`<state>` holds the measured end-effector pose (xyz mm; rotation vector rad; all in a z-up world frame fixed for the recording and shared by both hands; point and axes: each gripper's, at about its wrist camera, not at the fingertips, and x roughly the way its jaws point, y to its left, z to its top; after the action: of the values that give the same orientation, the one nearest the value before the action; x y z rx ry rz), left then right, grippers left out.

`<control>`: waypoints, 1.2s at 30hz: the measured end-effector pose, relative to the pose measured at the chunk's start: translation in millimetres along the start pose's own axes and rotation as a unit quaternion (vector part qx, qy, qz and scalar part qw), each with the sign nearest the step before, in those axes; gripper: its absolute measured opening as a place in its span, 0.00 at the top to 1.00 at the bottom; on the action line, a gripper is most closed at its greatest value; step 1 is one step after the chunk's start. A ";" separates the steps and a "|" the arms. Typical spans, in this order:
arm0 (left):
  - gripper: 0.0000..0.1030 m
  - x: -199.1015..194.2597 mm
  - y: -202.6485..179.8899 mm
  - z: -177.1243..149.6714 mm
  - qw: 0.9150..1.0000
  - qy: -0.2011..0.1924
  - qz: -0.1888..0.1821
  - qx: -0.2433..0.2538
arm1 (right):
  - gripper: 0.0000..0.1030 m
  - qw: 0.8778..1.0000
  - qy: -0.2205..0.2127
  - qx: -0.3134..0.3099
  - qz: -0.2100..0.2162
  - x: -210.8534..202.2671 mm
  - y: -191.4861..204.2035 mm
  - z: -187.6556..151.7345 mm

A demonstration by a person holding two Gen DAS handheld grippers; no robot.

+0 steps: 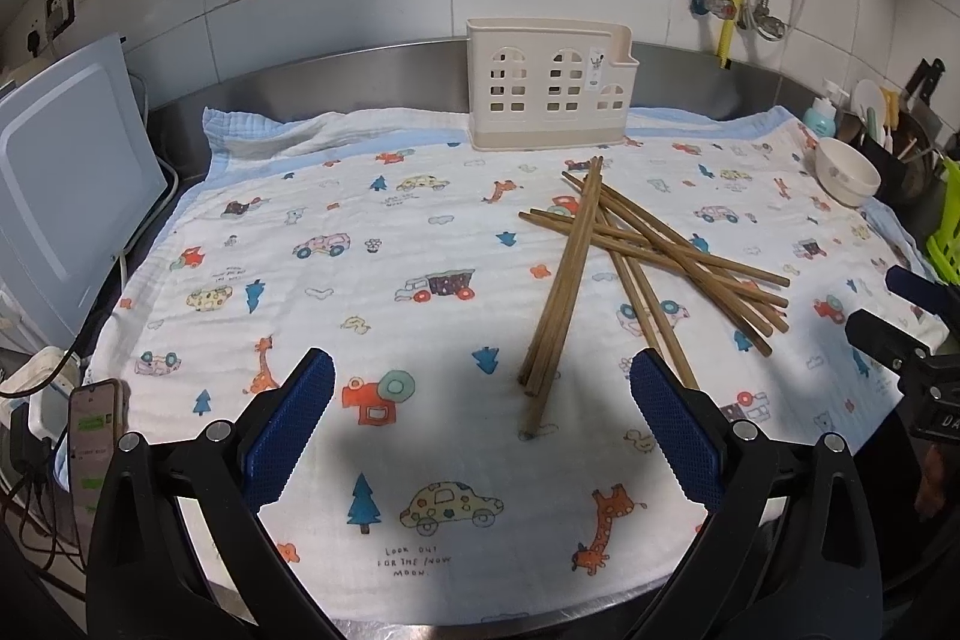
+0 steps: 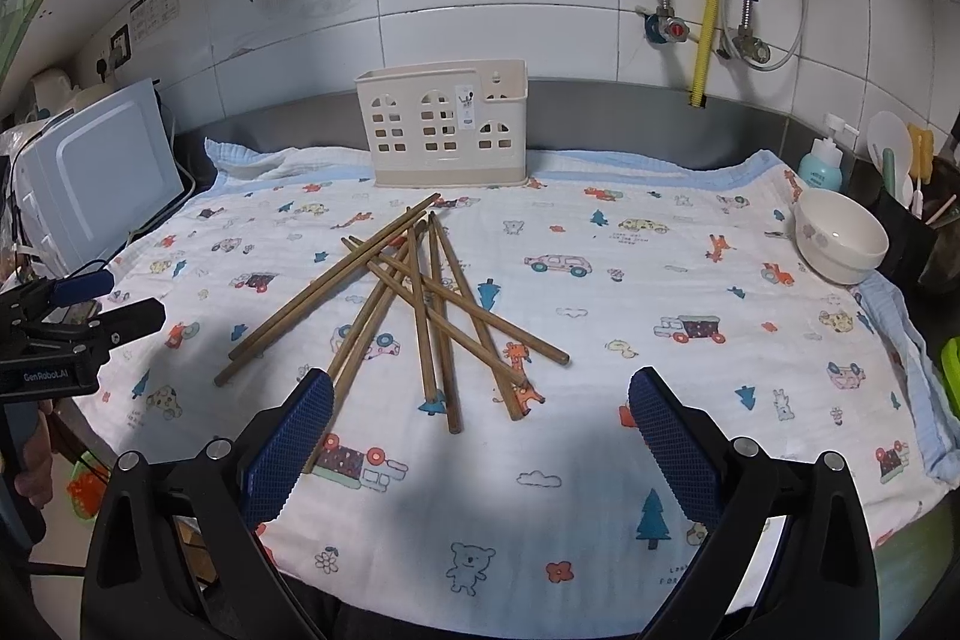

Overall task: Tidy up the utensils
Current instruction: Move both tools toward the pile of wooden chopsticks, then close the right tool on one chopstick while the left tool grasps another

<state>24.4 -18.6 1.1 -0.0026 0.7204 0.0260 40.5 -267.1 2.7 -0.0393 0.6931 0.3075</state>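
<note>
Brown wooden chopsticks [image 2: 420,304] lie loose in a crisscrossed pile on the cartoon-printed cloth [image 2: 600,316]. Behind them a cream plastic utensil holder [image 2: 441,124] with window-shaped cutouts stands upright, empty.

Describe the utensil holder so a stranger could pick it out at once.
Start at the cartoon-print cloth covering the counter and follow it to the back edge by the tiled wall. The cream plastic utensil holder stands upright there, just behind the scattered wooden chopsticks. Unlike the round white bowl at right, it is boxy, with house-window cutouts.
</note>
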 end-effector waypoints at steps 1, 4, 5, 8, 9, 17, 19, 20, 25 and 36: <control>0.06 0.9 0.5 0.0 1.000 0.000 0.001 0.000 | 0.08 1.000 0.000 -0.001 0.000 1.0 0.1 0.2; 0.06 5.1 3.2 -0.4 1.000 0.005 0.001 -0.003 | 0.15 1.000 0.004 0.002 0.001 5.5 -2.1 0.9; 0.07 8.0 2.8 -0.3 1.000 0.007 -0.001 -0.004 | 0.19 1.000 0.006 0.004 0.002 6.9 -3.2 0.7; 0.14 12.6 3.3 -1.1 1.000 0.011 -0.008 -0.003 | 0.20 1.000 0.011 0.005 0.005 11.2 -5.1 -1.1; 0.18 14.2 3.4 -2.3 1.000 0.012 -0.010 -0.004 | 0.24 1.000 0.014 0.006 0.007 12.6 -5.1 -1.8; 0.33 27.8 1.9 -7.3 0.999 0.031 -0.037 0.004 | 0.45 0.999 0.024 -0.005 0.035 24.9 0.7 -4.4; 0.33 30.0 1.8 -7.9 0.998 0.032 -0.052 0.003 | 0.49 0.999 0.030 -0.010 0.041 30.8 3.8 -4.4; 0.33 30.9 0.9 -8.1 0.998 0.034 -0.057 0.002 | 0.51 0.999 0.031 -0.014 0.042 32.9 5.8 -4.5; 0.34 36.2 -3.1 -8.8 0.997 0.039 -0.061 0.015 | 0.59 0.997 0.042 -0.040 0.049 50.6 17.0 -3.5; 0.76 64.4 -17.8 0.0 0.991 0.061 -0.096 0.067 | 0.78 0.994 0.067 -0.061 0.054 84.8 20.5 0.0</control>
<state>73.2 -34.9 -41.6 0.0551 0.8410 -0.2092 96.0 -225.0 -49.7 -0.1405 0.8095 0.4532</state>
